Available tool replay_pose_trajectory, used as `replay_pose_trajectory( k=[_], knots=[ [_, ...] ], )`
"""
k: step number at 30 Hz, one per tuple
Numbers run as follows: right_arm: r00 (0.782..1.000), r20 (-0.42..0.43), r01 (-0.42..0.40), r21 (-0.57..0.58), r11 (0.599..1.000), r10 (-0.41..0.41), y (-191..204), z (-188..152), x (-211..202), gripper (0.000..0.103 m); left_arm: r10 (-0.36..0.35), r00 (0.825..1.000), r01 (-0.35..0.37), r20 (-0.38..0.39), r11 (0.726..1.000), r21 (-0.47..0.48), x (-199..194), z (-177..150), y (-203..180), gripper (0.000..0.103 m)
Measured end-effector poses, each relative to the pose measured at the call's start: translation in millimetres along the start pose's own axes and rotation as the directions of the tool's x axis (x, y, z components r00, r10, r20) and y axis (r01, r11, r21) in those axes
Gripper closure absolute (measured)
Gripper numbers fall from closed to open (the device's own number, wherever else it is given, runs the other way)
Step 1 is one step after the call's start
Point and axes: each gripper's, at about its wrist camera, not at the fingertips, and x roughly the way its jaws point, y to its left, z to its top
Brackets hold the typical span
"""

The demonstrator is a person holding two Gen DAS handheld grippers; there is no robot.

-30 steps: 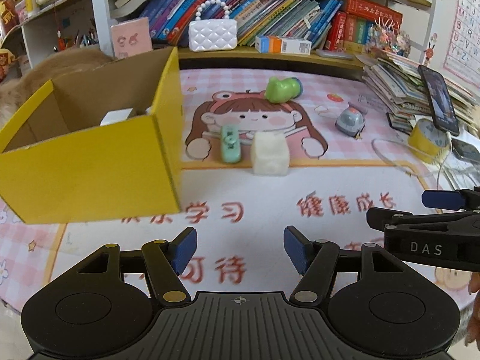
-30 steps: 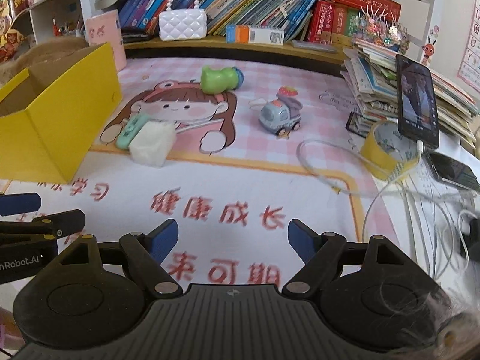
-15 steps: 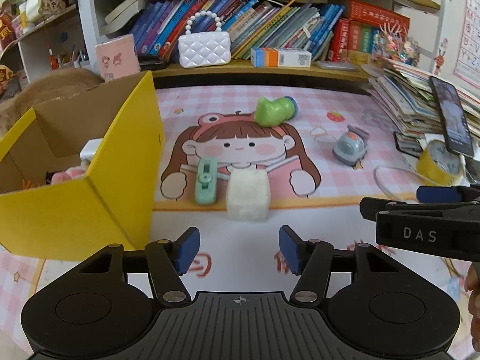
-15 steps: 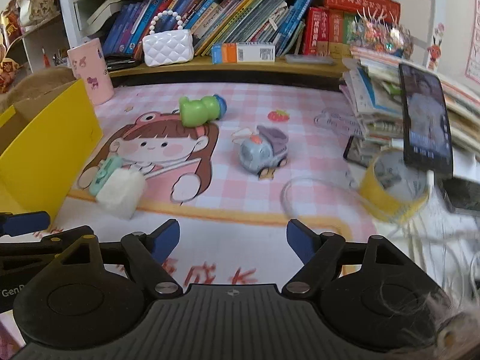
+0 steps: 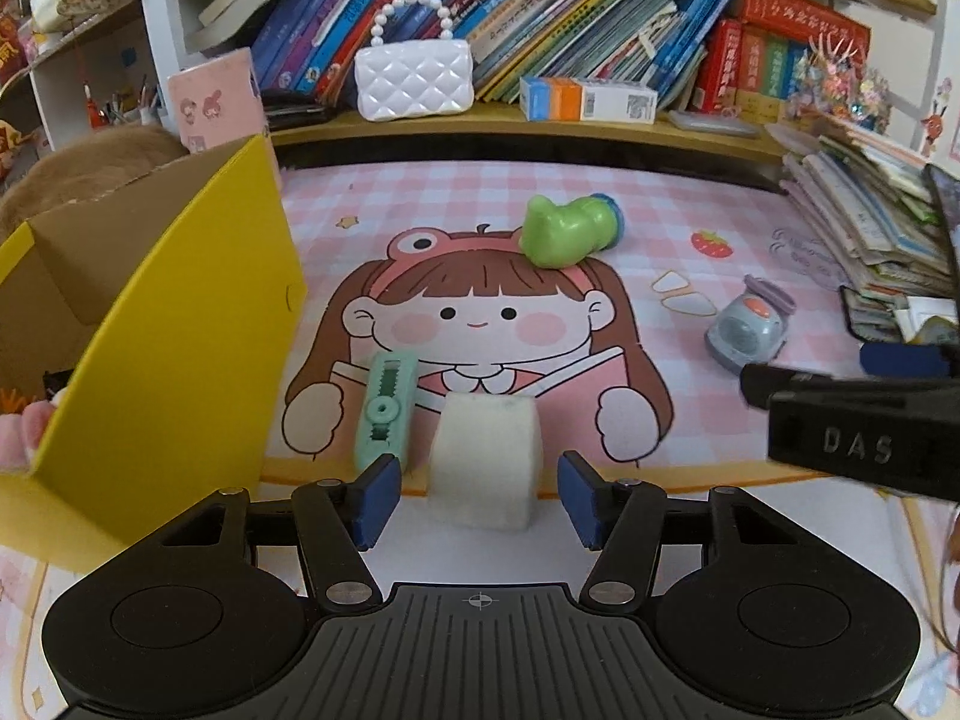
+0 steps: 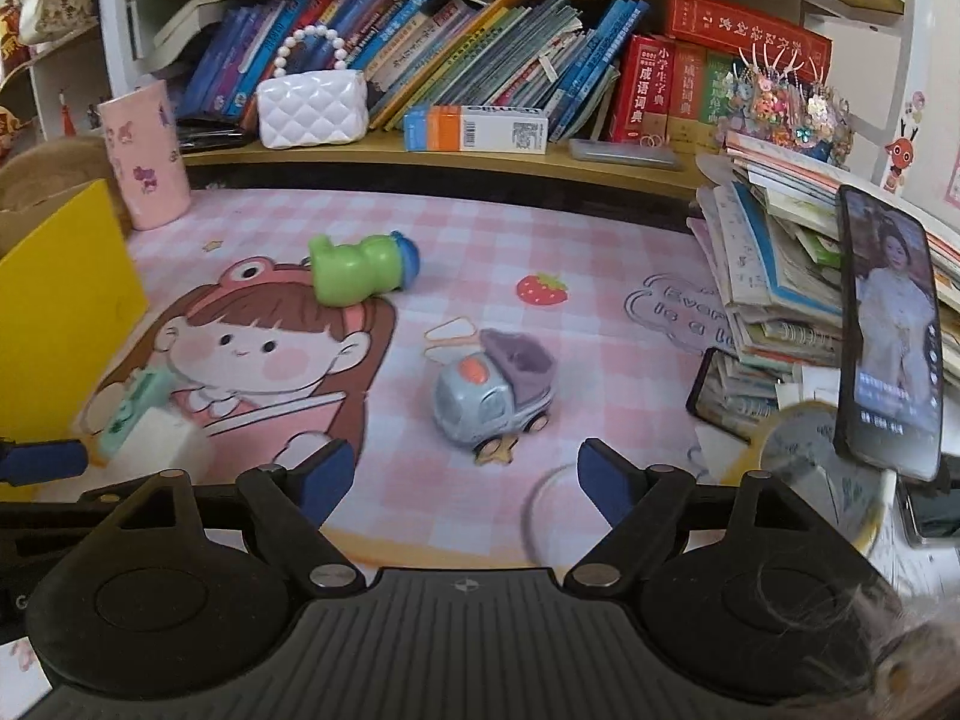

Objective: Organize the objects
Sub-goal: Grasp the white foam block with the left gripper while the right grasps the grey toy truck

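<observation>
The left tool point(image 5: 479, 501) hovers low over the bench point(image 5: 600, 546), jaws spread partway after narrowing a little over the past second, with nothing pinched. Straight ahead of it, in line with the gap and just past the blue pads point(image 5: 377, 498), sits a white foam cube point(image 5: 483, 459); neither pad touches it. Just beyond the left pad, beside the cube, lies a mint-green correction-tape dispenser point(image 5: 386, 414). To the tool's left stands an open yellow box point(image 5: 174, 360). Farther ahead, on the pink cartoon mat point(image 5: 480, 204), a green toy with a blue cap point(image 5: 567, 231) lies on its side.

The right tool point(image 6: 461, 477) also has its jaws spread, wider than the left one's, and they have opened slightly in the last half second; they hold nothing. Just ahead of its gap stands a small grey toy truck point(image 6: 492, 399), clear of both pads. To its right a phone point(image 6: 891, 330) leans against a stack of books point(image 6: 774, 276). Farthest off, a white quilted purse point(image 6: 312, 105) sits on the shelf point(image 6: 456, 159).
</observation>
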Motion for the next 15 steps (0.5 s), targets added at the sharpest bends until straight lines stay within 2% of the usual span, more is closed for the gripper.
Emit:
replay_pose_trajectory(
  k=[7,15],
  knots=[
    [1.000,-0.005,0.006,-0.039,0.999,-0.006,-12,16,34,0.017,0.010,1.000,-0.010,-0.029,1.000,0.011,18,6,-3,0.053],
    [0.999,-0.044,-0.022,-0.056,0.998,0.020,-19,25,67,0.017,0.016,0.998,-0.015,-0.054,1.000,0.026,31,7,-8,0.057]
  ],
)
